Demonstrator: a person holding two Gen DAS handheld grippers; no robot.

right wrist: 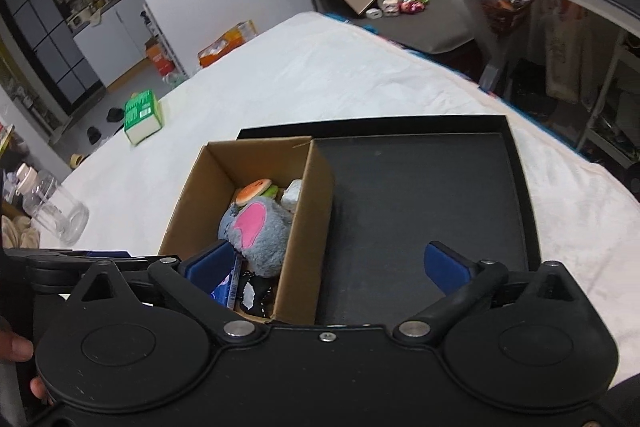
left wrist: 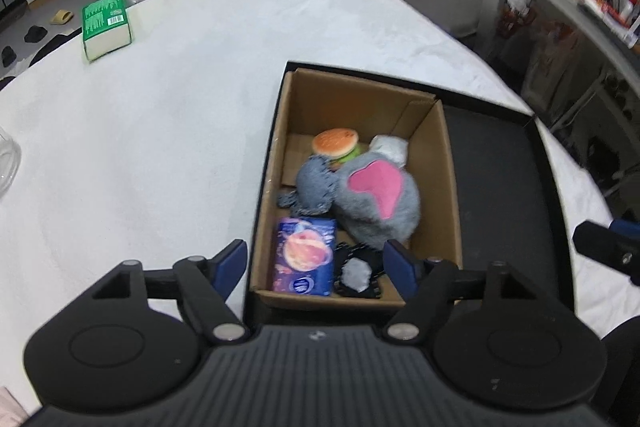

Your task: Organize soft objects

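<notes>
A brown cardboard box (left wrist: 440,163) stands in the left part of a black tray (left wrist: 504,195) on the white table. It holds a grey plush with a pink patch (left wrist: 376,199), a toy burger (left wrist: 335,143), a white-grey soft lump (left wrist: 389,147), a blue packet (left wrist: 305,255) and a black mesh item (left wrist: 358,275). My left gripper (left wrist: 316,261) is open and empty above the box's near end. My right gripper (right wrist: 332,263) is open and empty, over the box's right wall (right wrist: 316,211) and the tray (right wrist: 420,195). The plush (right wrist: 260,231) and burger (right wrist: 254,191) show there too.
A green and white tissue pack (left wrist: 105,25) lies at the table's far left, also in the right wrist view (right wrist: 143,115). A clear plastic jar (right wrist: 56,207) lies at the left table edge. Shelves and clutter stand to the right beyond the table.
</notes>
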